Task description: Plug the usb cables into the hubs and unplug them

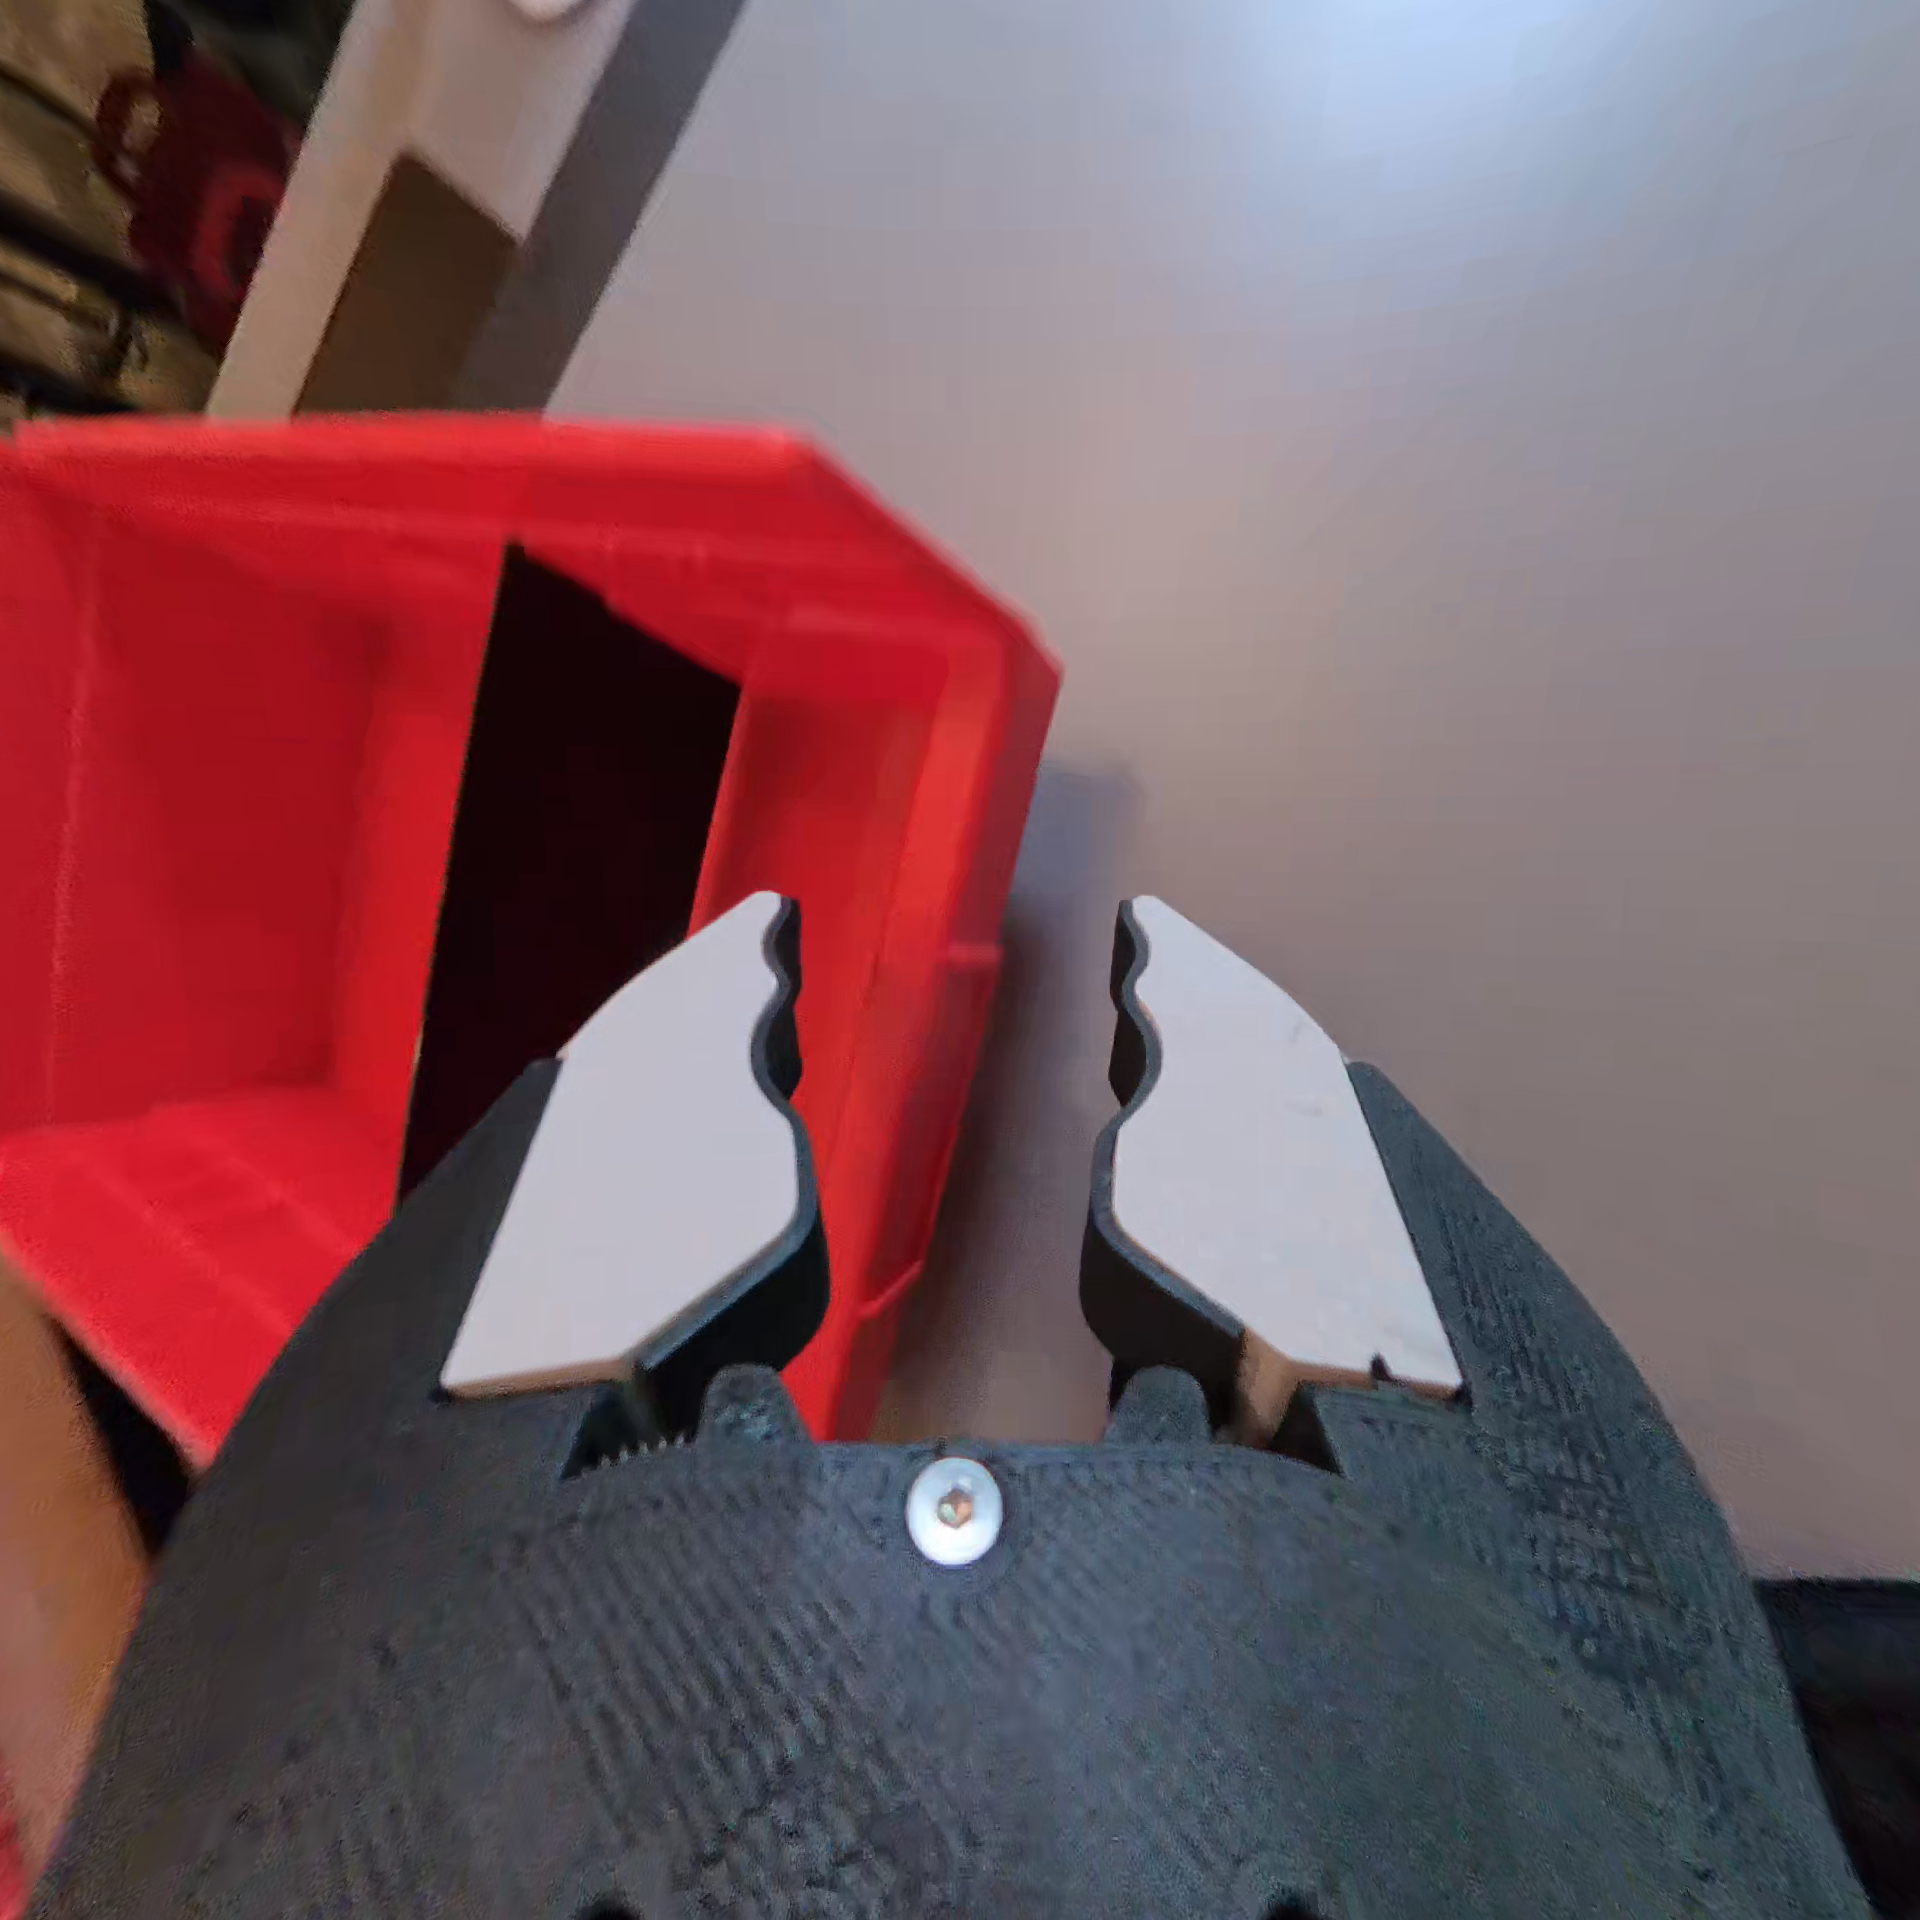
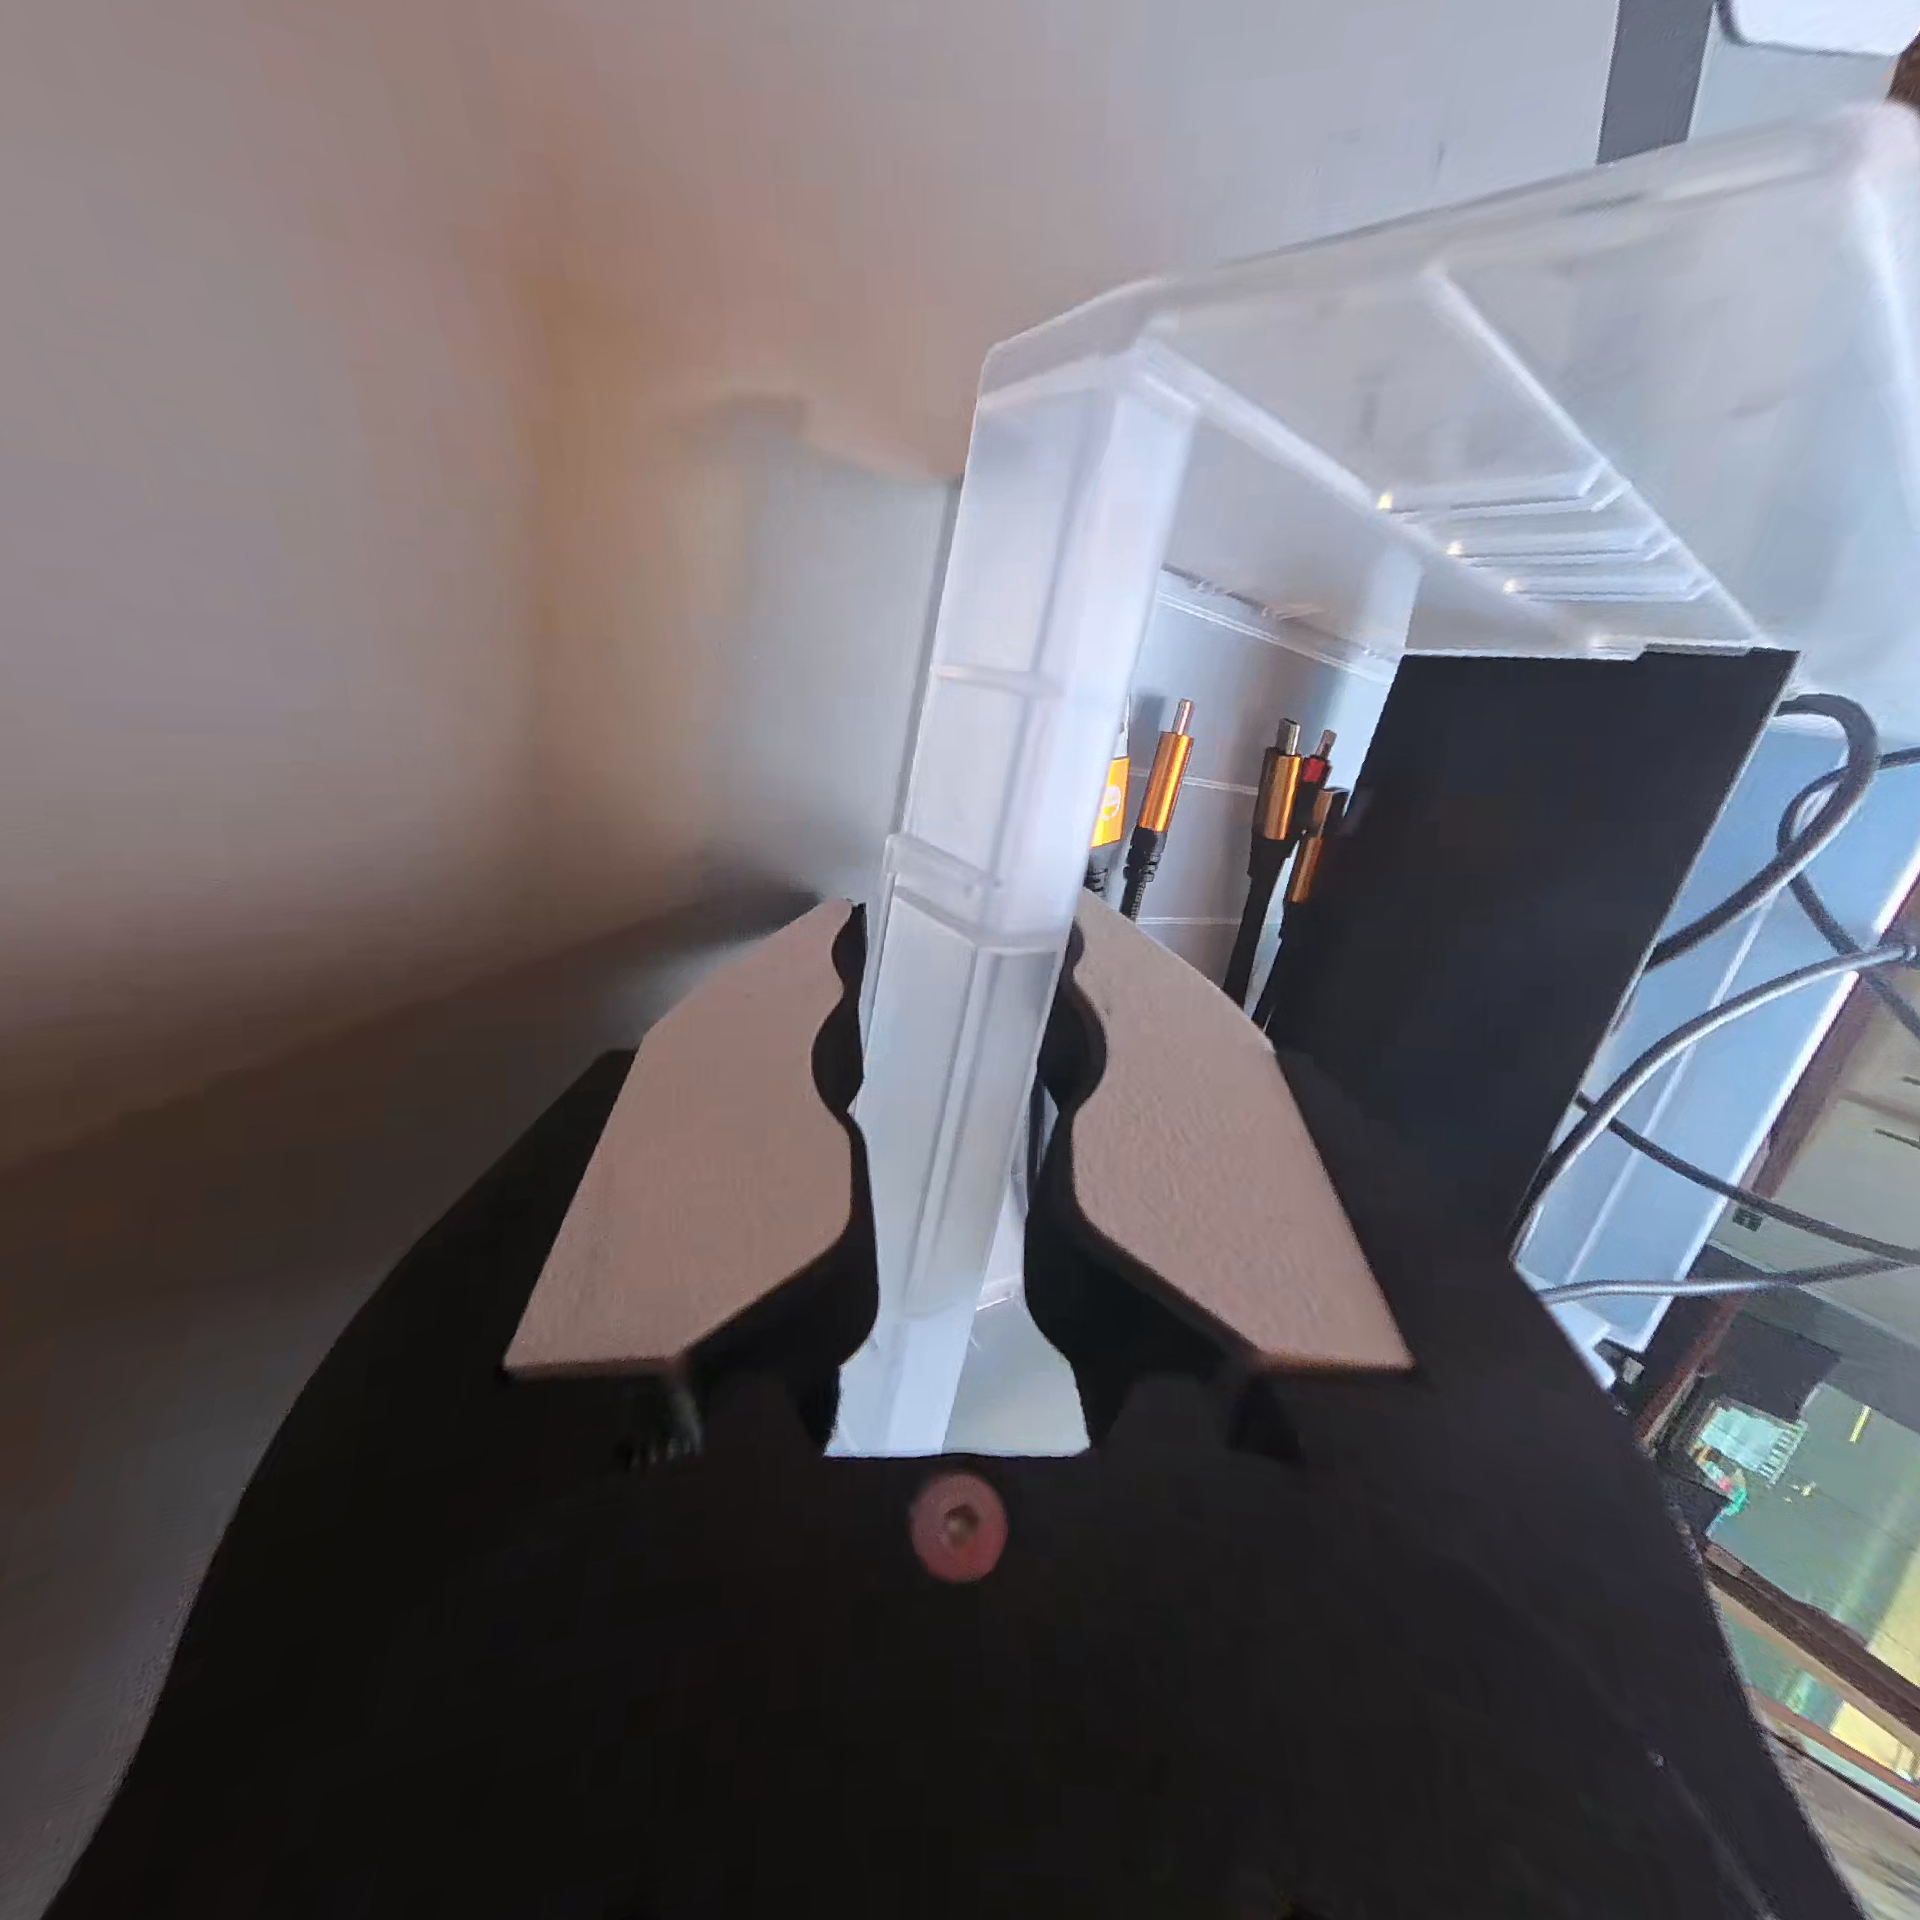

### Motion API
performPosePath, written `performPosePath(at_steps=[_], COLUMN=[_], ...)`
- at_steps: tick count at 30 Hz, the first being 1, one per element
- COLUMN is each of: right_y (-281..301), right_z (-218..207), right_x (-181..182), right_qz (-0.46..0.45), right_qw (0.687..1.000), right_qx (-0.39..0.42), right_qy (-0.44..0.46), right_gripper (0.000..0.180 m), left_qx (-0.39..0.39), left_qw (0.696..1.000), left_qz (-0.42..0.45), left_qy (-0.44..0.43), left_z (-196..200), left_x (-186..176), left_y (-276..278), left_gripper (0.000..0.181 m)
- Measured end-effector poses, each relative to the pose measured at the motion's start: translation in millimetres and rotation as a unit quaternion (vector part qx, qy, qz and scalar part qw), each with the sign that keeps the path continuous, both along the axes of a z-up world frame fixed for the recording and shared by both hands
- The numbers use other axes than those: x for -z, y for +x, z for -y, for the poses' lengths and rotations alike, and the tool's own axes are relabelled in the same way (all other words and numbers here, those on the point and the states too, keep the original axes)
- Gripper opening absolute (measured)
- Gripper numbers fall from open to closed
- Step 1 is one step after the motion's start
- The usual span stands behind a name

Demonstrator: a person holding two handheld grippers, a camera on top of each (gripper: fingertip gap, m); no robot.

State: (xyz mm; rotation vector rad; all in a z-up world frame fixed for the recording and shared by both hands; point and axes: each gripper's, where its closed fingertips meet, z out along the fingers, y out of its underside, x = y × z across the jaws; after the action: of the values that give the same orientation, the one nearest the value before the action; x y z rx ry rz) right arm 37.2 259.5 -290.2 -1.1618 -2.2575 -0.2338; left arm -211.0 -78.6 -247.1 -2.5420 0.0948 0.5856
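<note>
In the left wrist view my left gripper [image 1: 956, 925] is open and empty, its tips over the right rim of a red plastic bin [image 1: 239, 831] with a black divider [image 1: 582, 852] inside. In the right wrist view my right gripper [image 2: 961, 925] is shut on the left wall of a clear plastic bin [image 2: 1049, 665]. Inside that bin several USB cables with orange and gold plugs [image 2: 1164, 774] stand upright beside a black divider [image 2: 1538, 935]. No hub is in view.
A light table top [image 1: 1403, 520] spreads to the right of the red bin. Grey and black cables [image 2: 1766, 997] loop around the clear bin's right side. A white post [image 1: 353, 208] stands behind the red bin. The left gripper's tips are roughly 40 cm from the right gripper's.
</note>
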Motion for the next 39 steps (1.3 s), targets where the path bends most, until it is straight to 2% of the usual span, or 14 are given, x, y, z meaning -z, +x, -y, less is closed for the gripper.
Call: performPosePath(at_steps=[3,5,6,8,13,18,21,24,27,30,32,34,36,39], right_y=[1,6,10,19,47,72,85,106,145,179,181,170,157,141], right_z=[13,27,36,58,117,185,219,201,141,98,93,94,92,86], right_x=[0,-1,-1,-1,-2,-12,-53,-106,-131,-108,-86,-69,-59,-53], right_qz=[-0.007,-0.004,-0.005,-0.012,-0.04,-0.091,-0.186,-0.317,-0.426,-0.455,-0.453,-0.445,-0.434,-0.422], right_qw=[1.0,0.999,0.998,0.996,0.987,0.981,0.954,0.917,0.874,0.834,0.811,0.801,0.804,0.824], right_qx=[-0.021,-0.044,-0.055,-0.083,-0.152,-0.158,-0.136,-0.06,0.078,0.201,0.24,0.258,0.268,0.259], right_qy=[0.011,0.02,0.021,0.02,0.028,-0.066,-0.191,-0.236,-0.221,-0.239,-0.283,-0.308,-0.306,-0.277], right_gripper=[0.032,0.032,0.032,0.031,0.031,0.032,0.032,0.03,0.03,0.044,0.053,0.056,0.054,0.023], left_qx=[-0.017,-0.004,0.012,0.058,0.114,0.247,0.307,0.291,0.276,0.248,0.223,0.194,0.153,0.091], left_qw=[0.995,0.99,0.989,0.985,0.983,0.958,0.937,0.944,0.952,0.945,0.917,0.891,0.884,0.894], left_qz=[-0.048,-0.058,-0.071,-0.123,-0.125,-0.138,-0.167,-0.149,-0.07,0.109,0.246,0.322,0.329,0.266], left_qy=[-0.082,-0.126,-0.13,-0.11,-0.072,-0.039,-0.004,0.028,0.114,0.184,0.222,0.254,0.294,0.349], left_z=[22,25,20,0,-48,-112,-143,-149,-133,-105,-90,-84,-93,-120], left_x=[21,41,47,45,44,43,37,26,3,-16,-27,-32,-28,-19], left_y=[-25,-34,-36,-34,-6,58,85,98,125,171,215,254,277,276], left_gripper=[0.059,0.05,0.033,0.031,0.031,0.031,0.033,0.045,0.041,0.044,0.048,0.053,0.061,0.056])
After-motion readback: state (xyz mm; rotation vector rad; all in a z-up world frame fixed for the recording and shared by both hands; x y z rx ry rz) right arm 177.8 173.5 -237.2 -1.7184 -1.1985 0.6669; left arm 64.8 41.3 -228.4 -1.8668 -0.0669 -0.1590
